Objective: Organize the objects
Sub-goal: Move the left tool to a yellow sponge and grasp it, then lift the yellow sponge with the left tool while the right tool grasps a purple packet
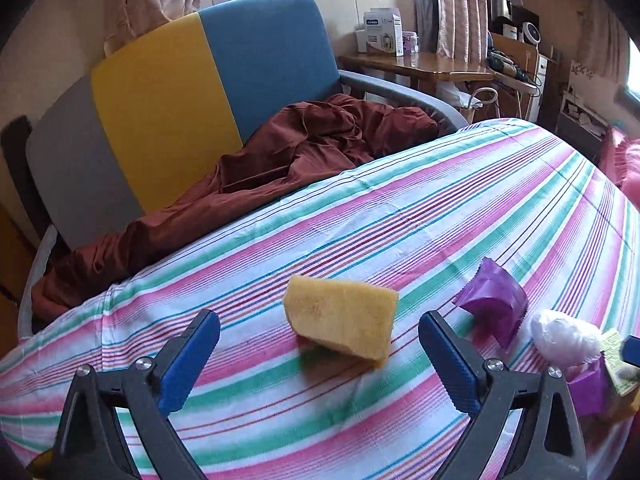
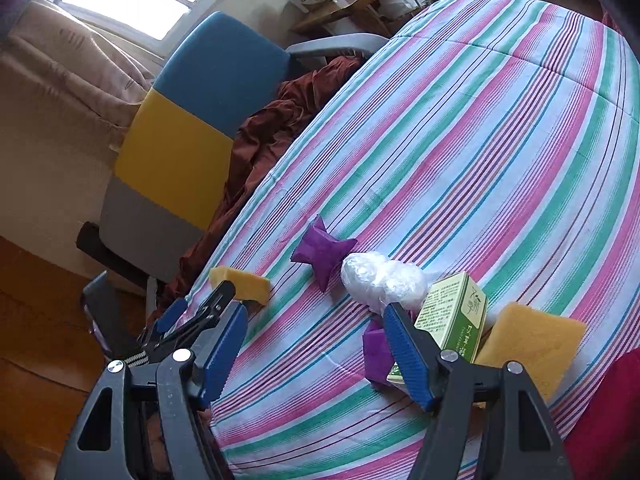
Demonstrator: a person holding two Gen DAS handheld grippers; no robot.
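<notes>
Lying just ahead of both spread, empty grippers' fingers (image 1: 192,360): yellow sponge (image 1: 342,326).

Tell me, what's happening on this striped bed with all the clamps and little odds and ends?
A person is tidying small items on the striped bedspread, holding a two-finger gripper in each hand. The left gripper is wide open, lined up on a yellow sponge lying apart from the rest, not yet gripping it. The right gripper is also open and empty, beside a cluster: a green box, a second yellow sponge, a white plastic bundle and a purple packet.
</notes>
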